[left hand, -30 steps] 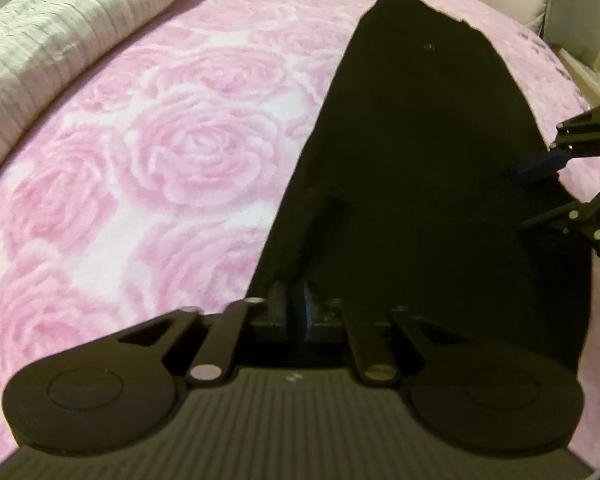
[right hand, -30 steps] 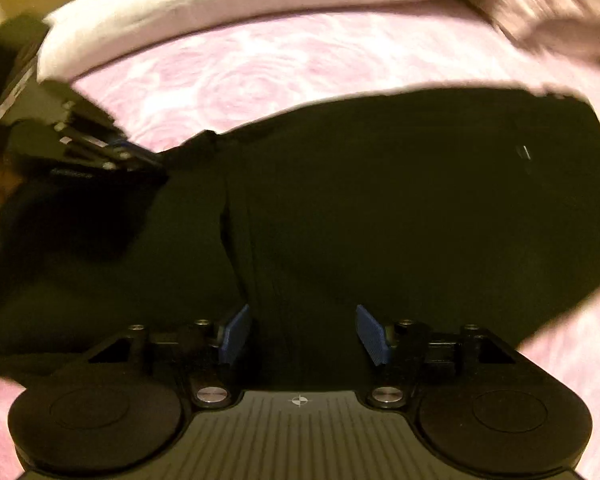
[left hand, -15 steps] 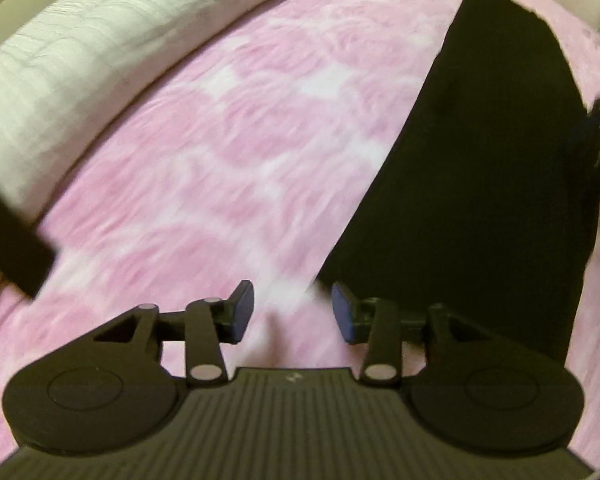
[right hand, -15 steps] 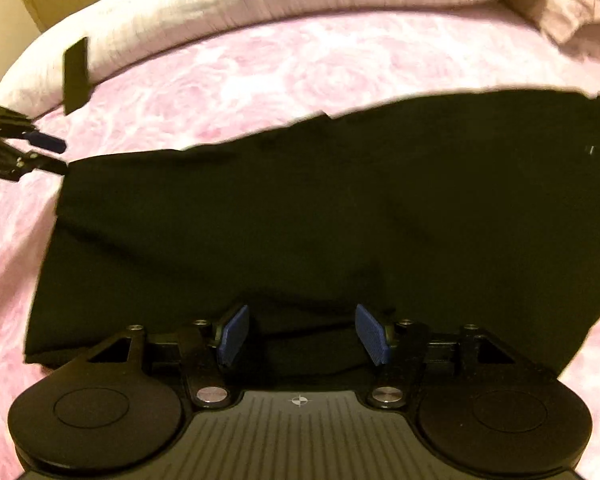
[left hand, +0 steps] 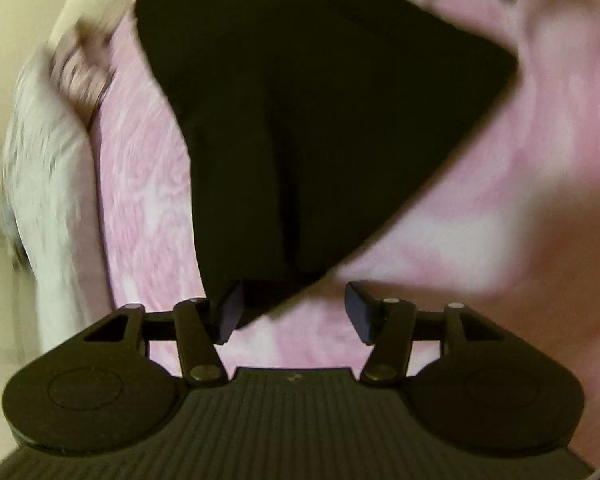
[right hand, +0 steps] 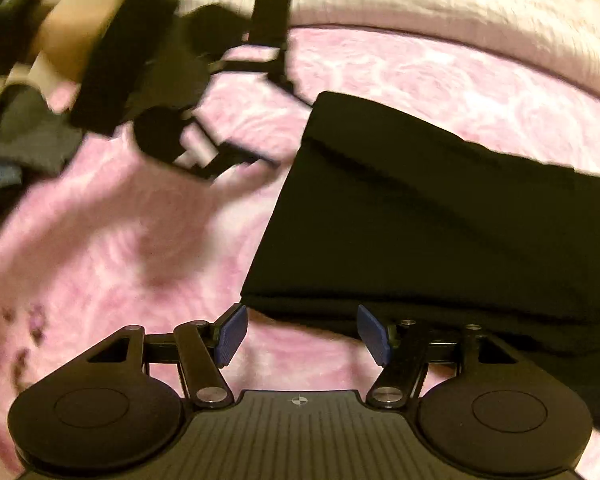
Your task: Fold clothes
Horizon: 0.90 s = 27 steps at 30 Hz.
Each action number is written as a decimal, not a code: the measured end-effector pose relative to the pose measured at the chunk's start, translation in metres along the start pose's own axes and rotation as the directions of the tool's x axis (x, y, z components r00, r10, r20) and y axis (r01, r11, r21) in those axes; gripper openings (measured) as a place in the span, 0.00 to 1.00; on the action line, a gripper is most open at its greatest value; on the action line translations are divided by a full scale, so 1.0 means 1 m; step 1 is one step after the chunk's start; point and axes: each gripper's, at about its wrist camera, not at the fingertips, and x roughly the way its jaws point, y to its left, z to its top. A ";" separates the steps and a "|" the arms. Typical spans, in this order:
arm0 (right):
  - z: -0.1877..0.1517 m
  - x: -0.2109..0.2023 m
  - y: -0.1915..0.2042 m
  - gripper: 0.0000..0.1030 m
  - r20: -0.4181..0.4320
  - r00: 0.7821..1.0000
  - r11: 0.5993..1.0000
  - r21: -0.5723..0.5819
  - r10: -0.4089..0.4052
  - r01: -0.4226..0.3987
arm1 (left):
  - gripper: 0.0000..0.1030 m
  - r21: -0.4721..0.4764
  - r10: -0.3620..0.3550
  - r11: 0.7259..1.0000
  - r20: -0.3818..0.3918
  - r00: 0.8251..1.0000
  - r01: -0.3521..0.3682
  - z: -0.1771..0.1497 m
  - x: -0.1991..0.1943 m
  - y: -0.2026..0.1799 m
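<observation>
A black garment (right hand: 440, 220) lies folded flat on the pink rose blanket (right hand: 120, 240). In the right wrist view my right gripper (right hand: 302, 334) hangs open at the garment's near left corner, with its fingers on either side of the hem and nothing pinched. The left gripper (right hand: 284, 128) shows blurred at the upper left, just off the garment's far left corner. In the left wrist view the garment (left hand: 320, 120) fills the centre. Its near corner reaches in beside the left finger of my left gripper (left hand: 294, 312). Those jaws are opening and the pads do not press on the cloth.
A white ribbed quilt (right hand: 420, 12) runs along the far side of the bed, also seen as the quilt (left hand: 48, 184) at the left. A person's forearm (right hand: 64, 40) holds the left gripper. Dark grey clothing (right hand: 24, 136) lies at the left edge.
My left gripper let go of the black cloth, opened, rolled and swung round to the garment's end. My right gripper slid left along the garment to its corner, staying open.
</observation>
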 end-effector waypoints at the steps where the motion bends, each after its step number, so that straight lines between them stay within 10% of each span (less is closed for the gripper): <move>1: 0.000 0.004 0.008 0.63 0.000 1.000 0.999 -0.042 -0.019 0.019 | 0.49 0.059 0.023 0.998 0.014 1.000 -0.023 -0.004 0.006 -0.004; 9: 0.004 0.062 0.064 0.60 0.047 0.978 0.913 -0.352 -0.201 0.205 | 0.37 0.181 0.102 0.976 0.108 0.989 -0.121 -0.027 0.038 -0.005; 14: -0.011 0.060 0.069 0.10 0.045 0.968 0.883 -0.402 -0.246 0.243 | 0.25 0.141 0.091 0.984 0.109 0.990 -0.106 -0.031 0.046 -0.001; 17: -0.017 0.046 0.066 0.08 0.038 0.970 0.894 -0.379 -0.240 0.237 | 0.24 0.104 0.100 0.988 0.116 0.988 -0.113 -0.033 0.047 -0.001; 22: -0.014 0.035 0.063 0.17 0.025 0.976 0.908 -0.363 -0.216 0.210 | 0.39 0.051 0.163 0.985 0.072 0.984 -0.167 -0.034 0.034 -0.001; 24: -0.017 0.030 0.064 0.52 0.030 0.971 0.906 -0.356 -0.236 0.231 | 0.49 0.053 0.198 0.978 0.074 0.977 -0.203 -0.036 0.025 -0.002; 27: -0.030 0.027 0.069 0.61 0.029 0.960 0.882 -0.388 -0.278 0.267 | 0.56 0.104 0.228 0.965 0.130 0.965 -0.242 -0.039 0.011 -0.018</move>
